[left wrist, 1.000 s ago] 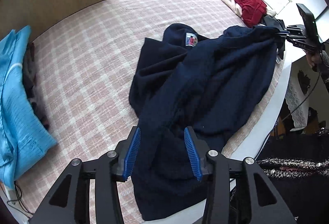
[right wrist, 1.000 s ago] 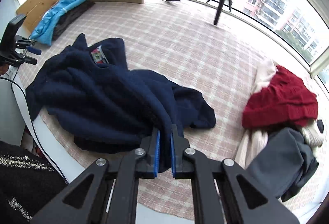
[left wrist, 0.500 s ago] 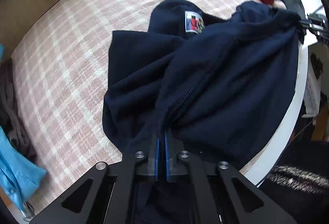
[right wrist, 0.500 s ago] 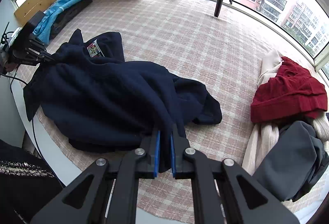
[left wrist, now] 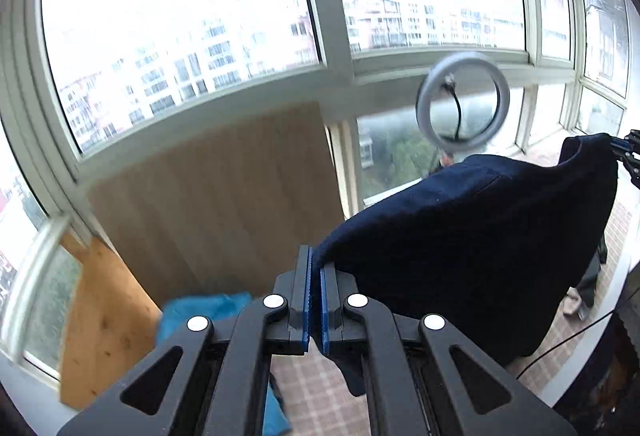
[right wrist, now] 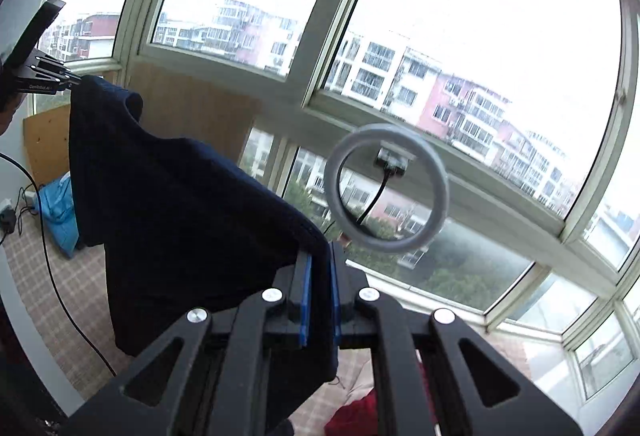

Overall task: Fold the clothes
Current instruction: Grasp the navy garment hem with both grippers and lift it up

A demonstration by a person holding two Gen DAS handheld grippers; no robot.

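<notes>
Both grippers, left point(left wrist: 314, 268) and right point(right wrist: 320, 260), pinch the navy sweater point(left wrist: 460, 236) aloft; bay windows point(right wrist: 440, 16) behind, ring light point(right wrist: 386, 188) at 12 o'clock, checked surface point(right wrist: 60, 276) below

We see a wall of tall windows point(right wrist: 460, 48) with white frames, and pale and pink apartment blocks point(right wrist: 448, 92) beyond the glass. A grey ring light point(right wrist: 386, 188) stands before the panes, a black cable hanging through its hoop. A light wooden panel point(left wrist: 224, 196) leans under the window sill, and beside it sits a yellower wooden board point(left wrist: 100, 316). Low at that board we find a bright blue garment point(left wrist: 208, 312), blurred. The surface below wears a pink checked cover point(right wrist: 48, 276). A black cord point(right wrist: 60, 296) trails over the cover's near edge. A red garment point(right wrist: 356, 416) peeks in at the bottom.
</notes>
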